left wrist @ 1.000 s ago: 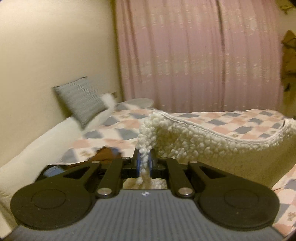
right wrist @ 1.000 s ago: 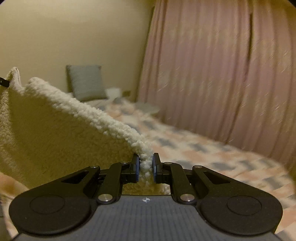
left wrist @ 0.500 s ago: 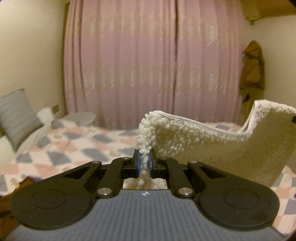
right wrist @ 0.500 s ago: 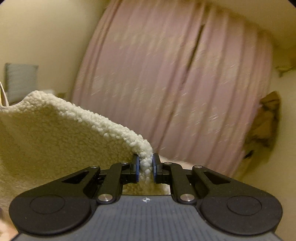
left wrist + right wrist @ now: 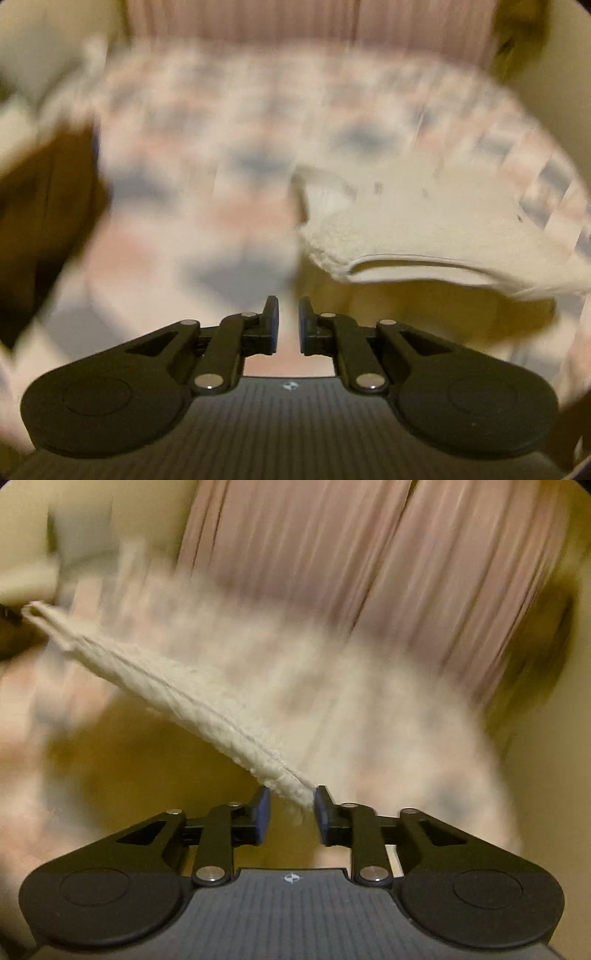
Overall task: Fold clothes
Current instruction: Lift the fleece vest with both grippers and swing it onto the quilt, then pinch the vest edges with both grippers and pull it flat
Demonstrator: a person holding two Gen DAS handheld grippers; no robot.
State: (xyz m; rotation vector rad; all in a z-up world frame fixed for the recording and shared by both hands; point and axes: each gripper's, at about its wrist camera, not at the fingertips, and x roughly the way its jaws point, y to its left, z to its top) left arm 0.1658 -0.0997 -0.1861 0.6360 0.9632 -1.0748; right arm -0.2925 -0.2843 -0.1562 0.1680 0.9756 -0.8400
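A checked bedspread (image 5: 236, 155) is blurring past beneath the left gripper (image 5: 288, 321), whose jaws are standing parted and empty; the cream fleece garment (image 5: 424, 229) is lying ahead to the right, and a brown garment (image 5: 40, 221) is waiting at left, apparently unfolded. Against pink curtains (image 5: 388, 572), the right gripper (image 5: 291, 808) is gaping, fleece edge loose between its jaws.

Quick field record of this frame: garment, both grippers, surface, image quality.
garment: cream fleece garment, airborne or dropping toward bed; edge trails past right gripper
left gripper: open, nothing between fingers
right gripper: open, fleece tip lies in the gap, not clamped
surface: checked bedspread
other: brown item at left, pink curtain behind
image quality: heavy motion blur, both views
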